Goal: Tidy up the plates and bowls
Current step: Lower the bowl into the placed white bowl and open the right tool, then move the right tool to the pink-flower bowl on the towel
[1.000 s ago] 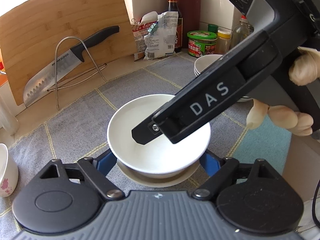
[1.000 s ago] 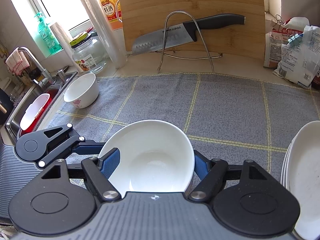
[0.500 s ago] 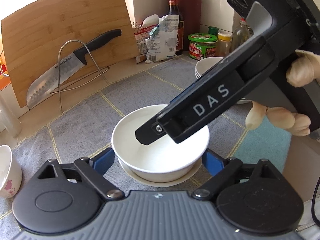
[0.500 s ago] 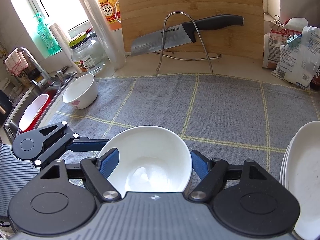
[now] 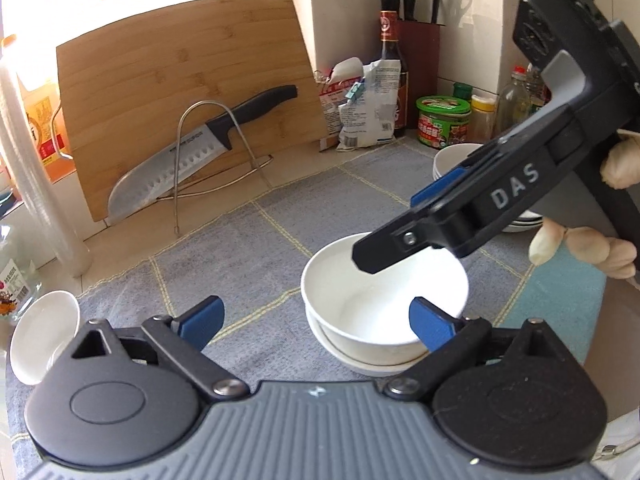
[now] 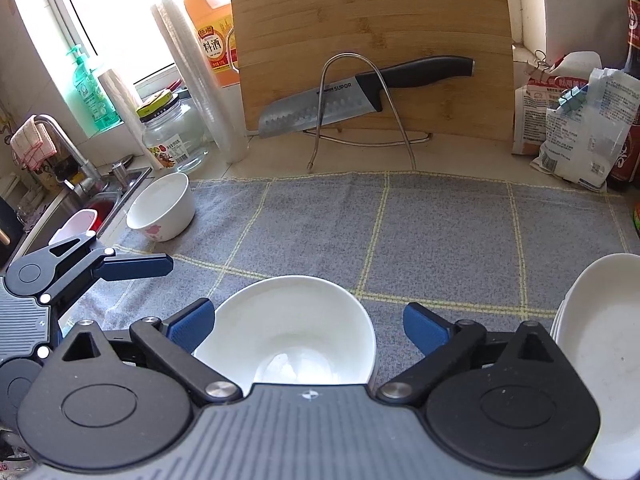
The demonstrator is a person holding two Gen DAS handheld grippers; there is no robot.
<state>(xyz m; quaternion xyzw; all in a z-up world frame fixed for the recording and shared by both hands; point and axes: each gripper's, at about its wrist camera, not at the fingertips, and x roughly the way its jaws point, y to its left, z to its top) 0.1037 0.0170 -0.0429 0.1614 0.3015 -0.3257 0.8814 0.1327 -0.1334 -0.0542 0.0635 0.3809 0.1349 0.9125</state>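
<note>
Right wrist view: my right gripper [image 6: 306, 326] jaws just sprang apart, opening off the white bowl [image 6: 286, 330]; left gripper [image 5: 316, 322] opening too — bowl's stacked, nxt dish.

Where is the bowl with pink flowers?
In the right wrist view, the small white bowl with pink flowers sits far left on the grey checked cloth, beside the sink.
</note>
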